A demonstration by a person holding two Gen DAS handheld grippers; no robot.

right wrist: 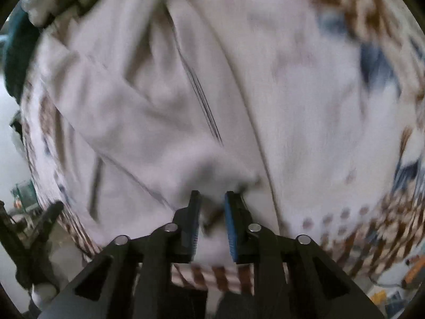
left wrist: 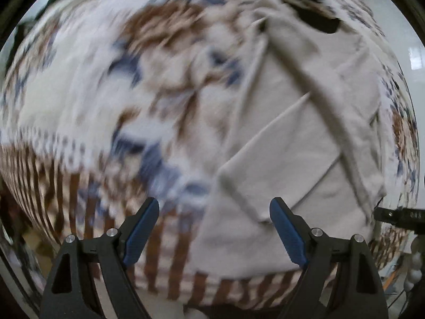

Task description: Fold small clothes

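A small light grey garment (left wrist: 300, 143) lies partly folded on a patterned white, brown and blue cloth (left wrist: 87, 85). My left gripper (left wrist: 213, 207) is open above the garment's near left corner, holding nothing. In the right wrist view the same garment (right wrist: 164, 101) fills the middle. My right gripper (right wrist: 211, 199) is nearly shut, with a bunched fold of the grey fabric between its blue pads (right wrist: 231, 228). Both views are blurred by motion.
The patterned cloth (right wrist: 366, 122) covers the whole work surface, with a brown striped border (left wrist: 170, 260) at the near edge. A dark object (left wrist: 313, 5) lies at the far edge. The other gripper's black tip (left wrist: 398, 216) shows at right.
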